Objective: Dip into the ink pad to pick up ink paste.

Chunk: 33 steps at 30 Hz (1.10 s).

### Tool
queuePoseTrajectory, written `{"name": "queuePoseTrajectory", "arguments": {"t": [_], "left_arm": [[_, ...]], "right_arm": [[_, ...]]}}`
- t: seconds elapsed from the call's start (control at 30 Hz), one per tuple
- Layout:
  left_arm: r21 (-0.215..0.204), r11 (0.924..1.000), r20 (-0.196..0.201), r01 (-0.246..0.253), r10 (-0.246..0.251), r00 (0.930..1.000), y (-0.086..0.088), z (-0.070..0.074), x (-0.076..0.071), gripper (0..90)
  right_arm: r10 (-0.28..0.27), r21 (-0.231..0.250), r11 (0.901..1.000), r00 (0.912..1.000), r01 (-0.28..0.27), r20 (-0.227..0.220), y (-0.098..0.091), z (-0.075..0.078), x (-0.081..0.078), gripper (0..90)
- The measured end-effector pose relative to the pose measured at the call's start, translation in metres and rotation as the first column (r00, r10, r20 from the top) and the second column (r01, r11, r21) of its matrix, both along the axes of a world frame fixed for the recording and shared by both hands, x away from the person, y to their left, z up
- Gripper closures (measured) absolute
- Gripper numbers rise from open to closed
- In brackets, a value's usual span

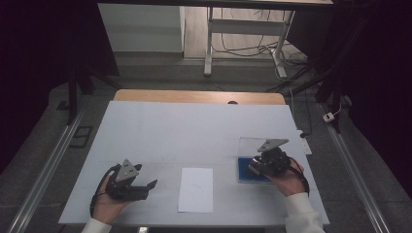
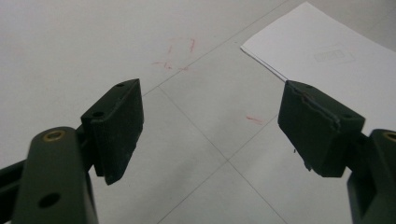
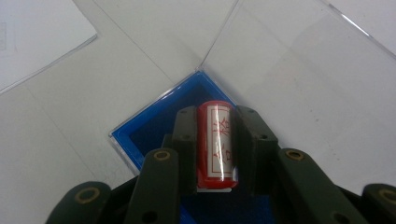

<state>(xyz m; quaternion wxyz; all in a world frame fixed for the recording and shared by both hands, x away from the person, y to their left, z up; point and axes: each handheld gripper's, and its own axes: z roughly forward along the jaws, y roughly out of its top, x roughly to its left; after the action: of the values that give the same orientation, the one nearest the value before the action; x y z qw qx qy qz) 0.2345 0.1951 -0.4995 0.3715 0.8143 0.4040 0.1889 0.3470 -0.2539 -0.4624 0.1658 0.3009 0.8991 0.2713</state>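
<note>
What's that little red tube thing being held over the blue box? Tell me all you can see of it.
The red tube is a small glossy cylinder, probably a stamp, with a pale label bearing red characters and a thin red border along its side. Its far end is rounded red; a white edge shows at its near end. The right gripper clamps it between its two black fingers, pressing on both sides. It sits above the blue box, whose clear lid stands open behind. Whether it touches the box, I cannot tell.

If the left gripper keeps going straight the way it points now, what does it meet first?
Probably the bare table top between its open jaws. The white paper sheet lies farther on and to one side; depth is hard to judge, so the left gripper might reach its edge.
</note>
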Motion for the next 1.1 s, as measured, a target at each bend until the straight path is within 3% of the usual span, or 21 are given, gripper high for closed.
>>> {"name": "queuePoseTrajectory", "arguments": {"t": [1.1], "left_arm": [[0.017,0.9999,-0.005,0.001,-0.001,1.0,-0.0016,-0.0015,0.0003,23.1]], "right_arm": [[-0.009,-0.025,0.9996,0.9999,0.009,-0.01,0.0025,-0.003,0.0019,70.6]]}}
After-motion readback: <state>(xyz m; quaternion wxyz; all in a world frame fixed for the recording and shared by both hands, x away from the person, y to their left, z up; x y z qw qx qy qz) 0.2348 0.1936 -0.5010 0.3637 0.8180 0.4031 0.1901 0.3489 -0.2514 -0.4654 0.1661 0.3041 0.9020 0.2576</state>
